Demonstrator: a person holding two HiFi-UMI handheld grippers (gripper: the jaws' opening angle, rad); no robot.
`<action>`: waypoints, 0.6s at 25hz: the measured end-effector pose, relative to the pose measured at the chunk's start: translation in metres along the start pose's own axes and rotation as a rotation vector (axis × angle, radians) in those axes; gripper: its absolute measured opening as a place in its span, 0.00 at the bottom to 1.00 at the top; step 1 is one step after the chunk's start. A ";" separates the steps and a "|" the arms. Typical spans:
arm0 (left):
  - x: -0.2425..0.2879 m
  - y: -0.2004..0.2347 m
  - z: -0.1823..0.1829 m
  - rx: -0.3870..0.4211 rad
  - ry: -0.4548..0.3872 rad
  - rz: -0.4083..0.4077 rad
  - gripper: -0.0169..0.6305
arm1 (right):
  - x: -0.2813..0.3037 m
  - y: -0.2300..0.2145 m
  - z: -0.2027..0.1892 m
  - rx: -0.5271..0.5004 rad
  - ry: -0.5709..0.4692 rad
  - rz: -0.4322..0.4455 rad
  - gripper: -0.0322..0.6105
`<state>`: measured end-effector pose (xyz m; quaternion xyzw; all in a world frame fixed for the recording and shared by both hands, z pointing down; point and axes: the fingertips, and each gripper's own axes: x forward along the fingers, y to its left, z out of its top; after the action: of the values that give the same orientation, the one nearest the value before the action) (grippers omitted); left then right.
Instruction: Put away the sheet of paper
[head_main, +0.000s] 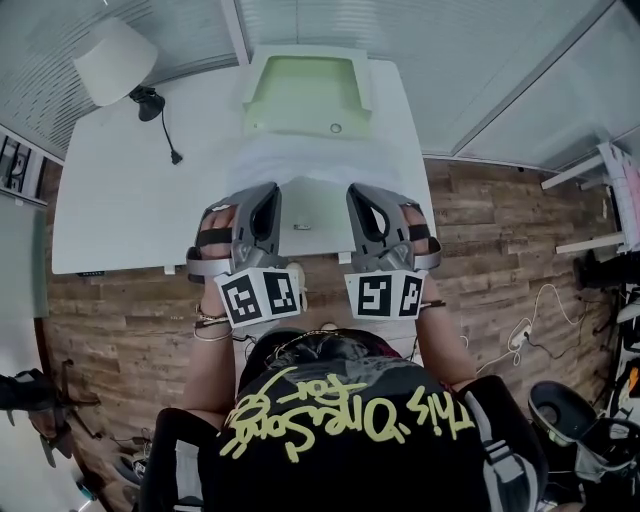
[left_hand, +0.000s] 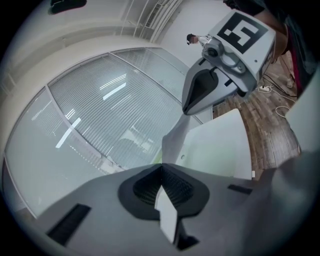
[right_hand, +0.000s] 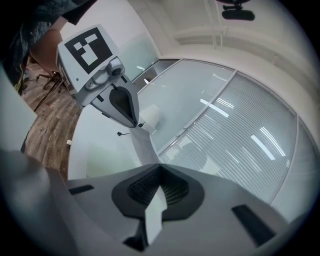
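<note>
Paper sheet (head_main: 300, 165) hangs just short of the green tray (head_main: 300, 95), spanning both grippers. The left gripper (head_main: 266, 192) and the right gripper (head_main: 357, 192) are each clenched on a near corner. The carry looks in hand; next, the sheet likely needs easing level over the tray before either corner is let go.

Two grey grippers for you, left gripper (head_main: 267, 196) and right gripper (head_main: 360, 196); one white paper sheet (head_main: 300, 165); one pale-green plastic tray (head_main: 304, 95).

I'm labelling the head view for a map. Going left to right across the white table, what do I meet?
Lamp → cord's plug → left gripper → right gripper. The sheet of paper and the green tray span both grippers, so I leave them out.
</note>
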<state>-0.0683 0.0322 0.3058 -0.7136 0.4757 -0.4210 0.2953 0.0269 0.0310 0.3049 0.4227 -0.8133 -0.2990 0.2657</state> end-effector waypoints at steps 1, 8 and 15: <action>0.002 0.000 -0.001 -0.002 -0.002 -0.003 0.04 | 0.002 0.000 -0.001 0.000 0.003 0.000 0.06; 0.023 0.003 -0.011 -0.009 -0.006 -0.031 0.04 | 0.023 0.000 -0.010 0.008 0.033 0.008 0.06; 0.045 0.009 -0.022 -0.017 -0.011 -0.065 0.04 | 0.048 -0.004 -0.012 0.024 0.060 0.009 0.06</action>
<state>-0.0830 -0.0139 0.3232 -0.7335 0.4541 -0.4225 0.2780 0.0132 -0.0143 0.3191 0.4312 -0.8103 -0.2749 0.2862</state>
